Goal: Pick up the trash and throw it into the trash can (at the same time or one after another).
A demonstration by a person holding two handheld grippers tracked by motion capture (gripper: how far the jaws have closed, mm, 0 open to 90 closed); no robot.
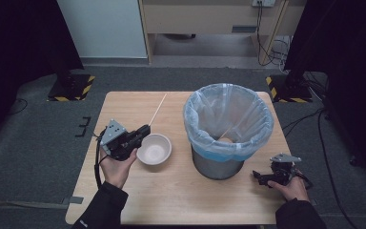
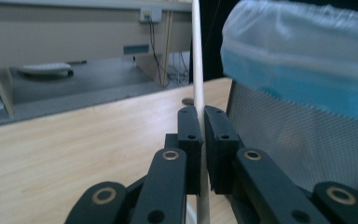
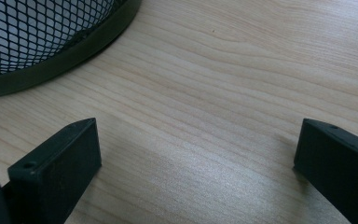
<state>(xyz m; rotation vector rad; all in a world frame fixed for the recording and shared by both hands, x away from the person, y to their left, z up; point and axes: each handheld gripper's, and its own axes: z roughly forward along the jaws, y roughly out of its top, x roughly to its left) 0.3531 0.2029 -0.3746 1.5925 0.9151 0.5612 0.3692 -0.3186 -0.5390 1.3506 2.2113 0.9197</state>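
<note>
The left gripper (image 1: 145, 130) pinches the rim of a shallow white paper bowl (image 1: 154, 149), which sits at the middle-left of the light wooden surface (image 1: 171, 191). In the left gripper view the two black jaws are pressed together on that thin white edge (image 2: 198, 70), which runs upright between them and rises above their tips. Just right of the bowl stands a round metal mesh wastebasket (image 1: 218, 164) lined with a pale blue plastic bag (image 1: 228, 117). A thin wooden stick (image 1: 157, 109) lies on the surface behind the bowl, apart from it. The right gripper (image 1: 262, 177) rests low on the surface near the wastebasket's base, its jaws spread wide with only bare wood between them; the mesh wall (image 3: 37, 32) is close ahead of it.
</note>
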